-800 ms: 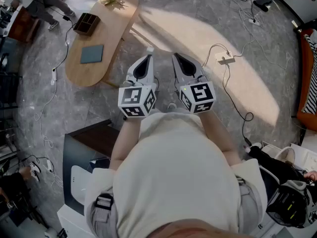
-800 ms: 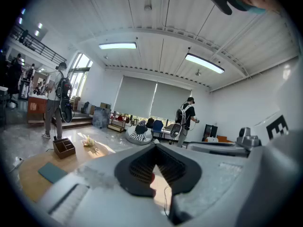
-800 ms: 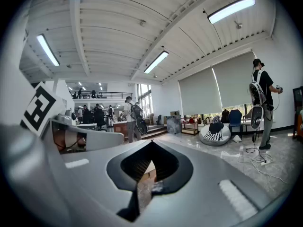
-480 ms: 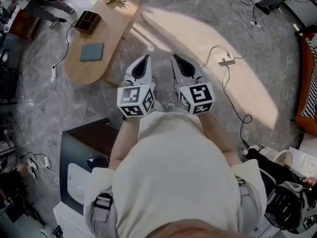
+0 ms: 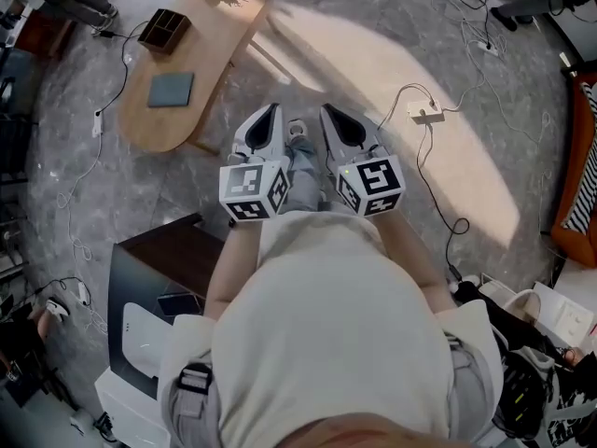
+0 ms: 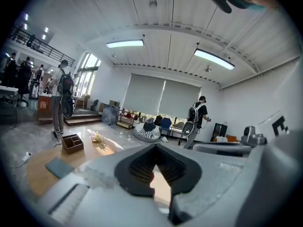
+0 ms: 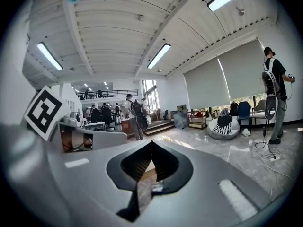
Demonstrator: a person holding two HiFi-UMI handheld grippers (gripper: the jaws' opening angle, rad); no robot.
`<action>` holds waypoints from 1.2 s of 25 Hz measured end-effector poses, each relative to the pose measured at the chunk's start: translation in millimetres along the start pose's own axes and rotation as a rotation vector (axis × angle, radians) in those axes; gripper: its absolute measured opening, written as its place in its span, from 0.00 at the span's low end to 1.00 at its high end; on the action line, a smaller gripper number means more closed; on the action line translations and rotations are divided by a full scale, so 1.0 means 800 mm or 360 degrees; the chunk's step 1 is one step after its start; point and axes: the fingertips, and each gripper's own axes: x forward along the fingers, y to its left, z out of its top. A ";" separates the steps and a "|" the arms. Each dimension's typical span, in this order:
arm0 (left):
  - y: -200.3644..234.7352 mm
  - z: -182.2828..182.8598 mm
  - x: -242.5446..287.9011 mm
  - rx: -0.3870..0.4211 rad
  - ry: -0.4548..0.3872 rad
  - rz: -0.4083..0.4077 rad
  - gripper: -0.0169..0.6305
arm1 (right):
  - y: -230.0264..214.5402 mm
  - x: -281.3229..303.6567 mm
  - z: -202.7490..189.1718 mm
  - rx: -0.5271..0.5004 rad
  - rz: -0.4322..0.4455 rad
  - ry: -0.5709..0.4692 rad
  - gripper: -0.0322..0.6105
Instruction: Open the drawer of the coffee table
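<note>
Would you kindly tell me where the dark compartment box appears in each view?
Head view: the box sits upper left, on the coffee table.
Left gripper view: lower left.
Right gripper view: not in it.
Shared landmark: the blue-grey mat beside it.

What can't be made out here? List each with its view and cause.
- Drawer of the oval light-wood coffee table: head view shows only its top.
- Table's side, left gripper view: hidden behind the left gripper and its grey body.
- Dark brown wooden compartment box contents, head view: too small.
</note>
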 end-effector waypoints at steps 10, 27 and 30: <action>0.044 0.018 0.100 -0.0009 0.0005 0.0038 0.03 | -0.076 0.077 0.006 0.0101 -0.0005 0.0036 0.05; 0.176 0.089 0.335 -0.0029 0.0061 0.0109 0.03 | -0.207 0.321 0.095 -0.0030 0.0085 0.0113 0.05; 0.205 0.104 0.366 -0.0044 0.0049 0.0133 0.03 | -0.217 0.367 0.104 -0.0038 0.0117 0.0115 0.05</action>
